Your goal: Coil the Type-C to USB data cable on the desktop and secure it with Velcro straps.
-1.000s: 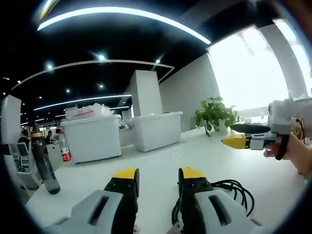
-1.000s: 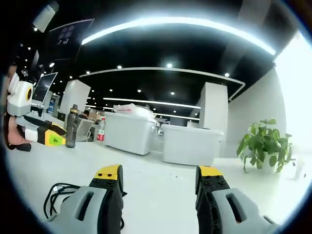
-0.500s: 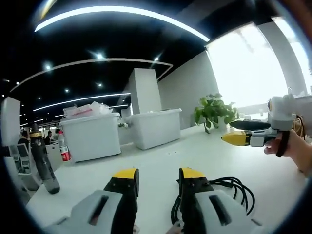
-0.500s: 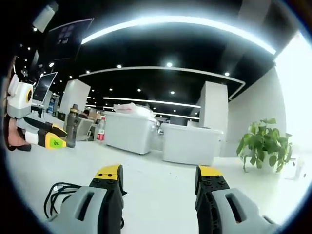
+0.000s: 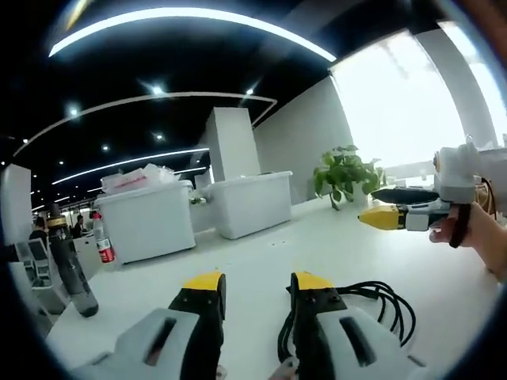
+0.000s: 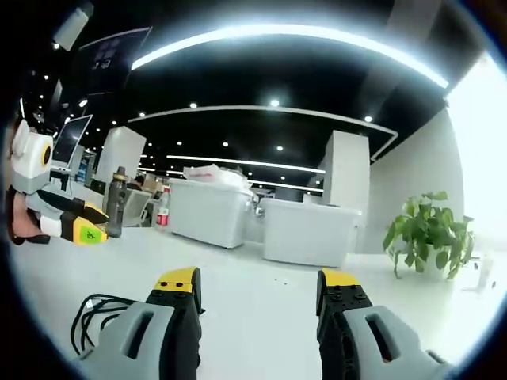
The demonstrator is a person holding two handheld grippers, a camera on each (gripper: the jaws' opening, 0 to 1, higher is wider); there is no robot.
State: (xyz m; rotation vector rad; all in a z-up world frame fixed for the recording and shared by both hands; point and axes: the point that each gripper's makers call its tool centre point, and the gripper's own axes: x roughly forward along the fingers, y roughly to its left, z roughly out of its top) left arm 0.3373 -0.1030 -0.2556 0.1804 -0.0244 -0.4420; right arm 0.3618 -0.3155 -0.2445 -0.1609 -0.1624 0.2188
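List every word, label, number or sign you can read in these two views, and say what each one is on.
No text can be read.
Green sticker on the left gripper: dark marks, too small to read.
Red label on the drink bottle: blurred, unreadable.
Monitor and dark hanging panel: faint content, too blurred to read.

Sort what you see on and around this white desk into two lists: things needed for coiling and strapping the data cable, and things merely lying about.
Belongs to the job:
- black data cable, loose on the desk
- left gripper, jaws open
- right gripper, jaws open

Just lying about:
- two white bins
- potted plant
- dark bottle
- red-labelled bottle

No Velcro strap is identifiable.
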